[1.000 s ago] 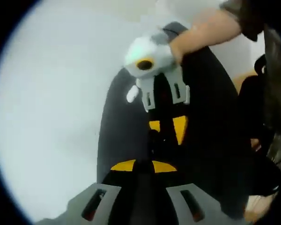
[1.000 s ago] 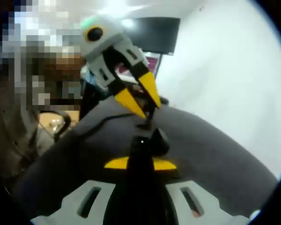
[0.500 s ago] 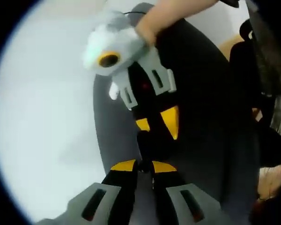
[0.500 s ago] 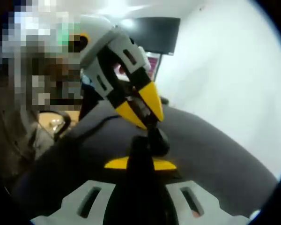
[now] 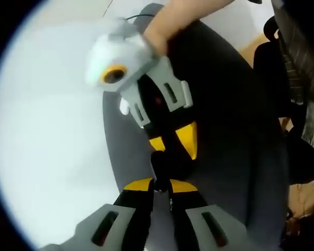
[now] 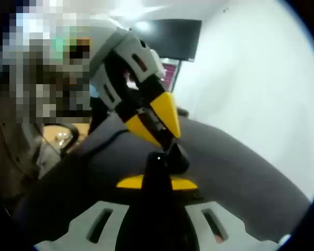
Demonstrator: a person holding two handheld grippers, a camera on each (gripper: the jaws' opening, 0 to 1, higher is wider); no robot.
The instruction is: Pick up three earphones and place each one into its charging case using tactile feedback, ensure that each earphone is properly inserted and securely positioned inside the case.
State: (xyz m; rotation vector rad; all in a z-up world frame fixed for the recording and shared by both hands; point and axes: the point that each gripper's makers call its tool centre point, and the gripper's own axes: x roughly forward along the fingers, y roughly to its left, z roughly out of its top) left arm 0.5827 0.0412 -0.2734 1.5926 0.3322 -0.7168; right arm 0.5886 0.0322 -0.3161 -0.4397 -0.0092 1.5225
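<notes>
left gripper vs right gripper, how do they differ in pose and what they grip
In the right gripper view the left gripper slants down from the upper left, while the right gripper rises from below. The left gripper's jaws pinch to a point on a small round black piece; the right gripper's jaws flank a taller black item. Both have yellow tips and meet over the dark grey mat.

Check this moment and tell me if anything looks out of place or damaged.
Nothing stands out. The left gripper and right gripper meet tip to tip over the dark grey mat, around a small dark object too blurred to identify. No spill or damage shows.
</notes>
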